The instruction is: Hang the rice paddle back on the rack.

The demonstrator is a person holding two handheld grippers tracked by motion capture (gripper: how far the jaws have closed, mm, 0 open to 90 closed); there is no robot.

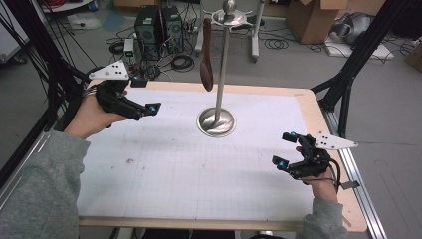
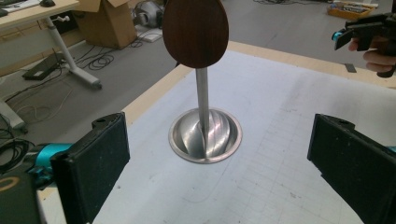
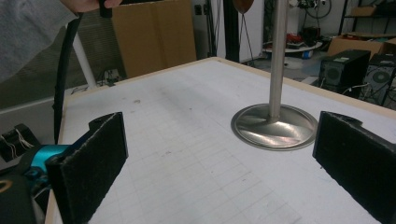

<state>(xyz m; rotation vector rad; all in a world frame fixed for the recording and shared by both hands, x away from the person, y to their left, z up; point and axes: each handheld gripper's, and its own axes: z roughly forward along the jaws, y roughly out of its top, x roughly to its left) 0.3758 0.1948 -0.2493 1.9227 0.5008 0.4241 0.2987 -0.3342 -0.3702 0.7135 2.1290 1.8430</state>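
here, the wide table with a pale wooden rim and a white gridded mat [image 1: 164,199] carries everything. near the middle of its far edge stands the tall polished steel stand with a round dished base [image 1: 216,122], its thin pole rising upright to a small metal top with a ball on it. from that top hangs the dark brown wooden spoon [image 1: 206,59], bowl downward, clear of the mat and just beside the pole on the side toward the left edge. in the left gripper view the spoon's oval bowl [image 2: 195,32] hangs in front of the pole, above the base [image 2: 205,135].

the left gripper [image 1: 145,108], black with blue tips and a grey three-cornered plate, is held above the mat near the far left corner, pointing toward the stand and well apart from it. its own view shows both black padded jaws spread wide, with nothing between them, and the stand framed in the gap.

the right gripper [image 1: 284,149] is held above the mat near the right edge, closer to the near side, also well apart from the stand. its jaws likewise stand wide apart and empty, and its view looks across the mat at the stand's base [image 3: 274,128].
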